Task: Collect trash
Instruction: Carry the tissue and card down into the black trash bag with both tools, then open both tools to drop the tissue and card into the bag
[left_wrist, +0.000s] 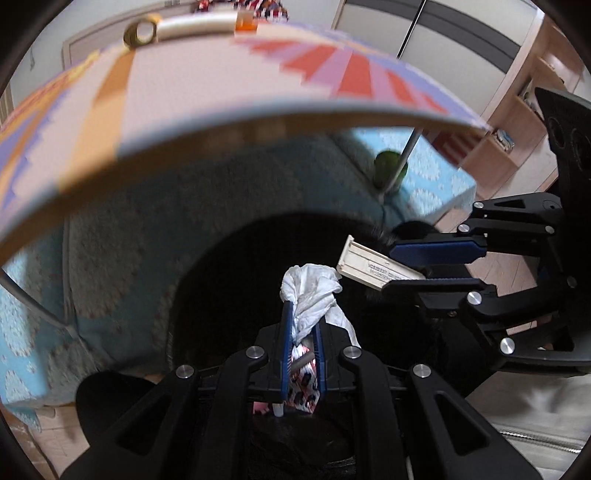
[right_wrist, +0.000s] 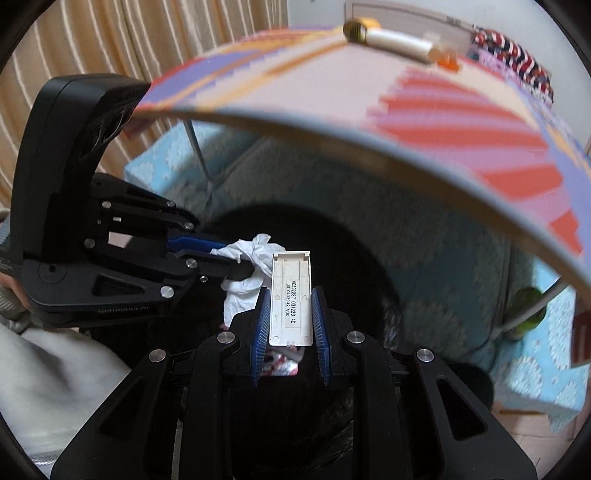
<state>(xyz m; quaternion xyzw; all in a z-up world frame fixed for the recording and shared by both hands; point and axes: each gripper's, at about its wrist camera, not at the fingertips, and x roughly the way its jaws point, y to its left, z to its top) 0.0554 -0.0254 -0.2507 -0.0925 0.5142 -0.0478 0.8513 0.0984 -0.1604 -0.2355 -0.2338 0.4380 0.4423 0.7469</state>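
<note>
Between the left fingers: the left gripper (left_wrist: 301, 332) is closed narrow on a crumpled white tissue (left_wrist: 314, 295), which bulges out past the fingertips.
Between the right fingers: the right gripper (right_wrist: 290, 314) is clamped on a flat white plastic cover (right_wrist: 290, 295), its printed label facing the camera and its far end well beyond the tips.
Below and ahead of both: a black bag opening (left_wrist: 236, 280) lies dark under the two loads; some patterned wrappers (left_wrist: 304, 391) show inside, just under the left fingers.
Relative position: the two grippers are near each other, the tissue just beside the cover's far end; I cannot tell whether they touch.
Tissue handling: judged very light, soft and compressible, not fragile; it may cling to the ribbed blue pads (left_wrist: 285, 343) on release. Any bunched fold serves as a hold.
Cover handling: judged light, stiff and smooth, so liable to slide or pivot if the pinch is slack. The present hold across its long edges, near the close end, looks sound.
Above both: a patterned tabletop edge (right_wrist: 369, 155) arcs overhead, with a white tube (right_wrist: 399, 42) lying on it.
Hidden: the depth and full rim of the bag are lost in black; the bag's contents are mostly unreadable.
Cut off: the cover's near end sits behind the finger bases in the right wrist view.
Hard to make out: a green object (left_wrist: 388, 173) beyond the blue patterned cloth (left_wrist: 221, 192) is blurred; identity uncertain.
</note>
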